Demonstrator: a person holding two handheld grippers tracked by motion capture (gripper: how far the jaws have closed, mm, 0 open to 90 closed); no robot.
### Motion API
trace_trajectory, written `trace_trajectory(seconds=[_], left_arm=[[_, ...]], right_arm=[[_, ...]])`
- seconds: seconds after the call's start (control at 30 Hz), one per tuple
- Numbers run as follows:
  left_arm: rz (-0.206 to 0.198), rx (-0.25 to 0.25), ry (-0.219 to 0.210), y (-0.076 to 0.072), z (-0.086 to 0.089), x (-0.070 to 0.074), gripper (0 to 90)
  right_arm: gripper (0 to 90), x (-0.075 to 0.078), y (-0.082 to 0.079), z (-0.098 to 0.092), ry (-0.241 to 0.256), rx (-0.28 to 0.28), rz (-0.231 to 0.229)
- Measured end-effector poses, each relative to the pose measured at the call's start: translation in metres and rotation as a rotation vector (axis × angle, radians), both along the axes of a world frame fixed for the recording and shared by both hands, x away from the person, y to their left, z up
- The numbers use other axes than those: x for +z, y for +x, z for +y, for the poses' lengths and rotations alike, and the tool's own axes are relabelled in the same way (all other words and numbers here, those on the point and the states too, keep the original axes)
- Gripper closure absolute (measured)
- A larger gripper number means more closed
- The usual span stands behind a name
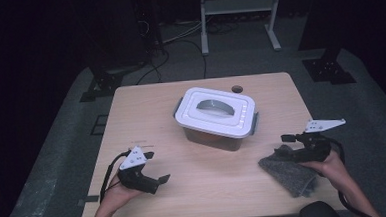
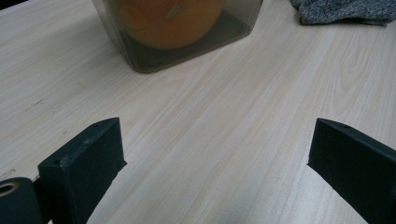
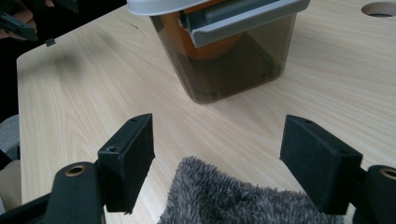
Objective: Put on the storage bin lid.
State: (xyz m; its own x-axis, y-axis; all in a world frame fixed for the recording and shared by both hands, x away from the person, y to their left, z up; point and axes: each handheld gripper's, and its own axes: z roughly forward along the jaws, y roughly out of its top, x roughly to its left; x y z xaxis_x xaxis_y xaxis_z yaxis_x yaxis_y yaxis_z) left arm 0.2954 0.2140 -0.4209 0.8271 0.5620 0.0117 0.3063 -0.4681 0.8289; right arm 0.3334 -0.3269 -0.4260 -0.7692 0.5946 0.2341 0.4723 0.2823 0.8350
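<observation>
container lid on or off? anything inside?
On. The white lid sits flat on the container, a grey side latch down against its wall. Not empty: an orange object shows through the tinted wall.

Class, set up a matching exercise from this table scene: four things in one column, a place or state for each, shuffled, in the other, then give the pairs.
Things:
1. container
2. grey cloth
3. left gripper
4. lid

Places or states:
A. jaws open over bare wood
B. white, closed on top
C. holds something orange
D. under the right gripper

Pairs: 1-C, 2-D, 3-A, 4-B
</observation>
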Motion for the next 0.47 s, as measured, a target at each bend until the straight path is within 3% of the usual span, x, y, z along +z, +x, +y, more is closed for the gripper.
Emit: trace_trajectory(seconds=[0.47], left_arm=[[-0.005, 0.006, -0.002, 0.0004, 0.0005, 0.0004, 2.5]], right_arm=[[24.7, -0.007, -0.0089, -0.0002, -0.008, -0.002, -0.001]])
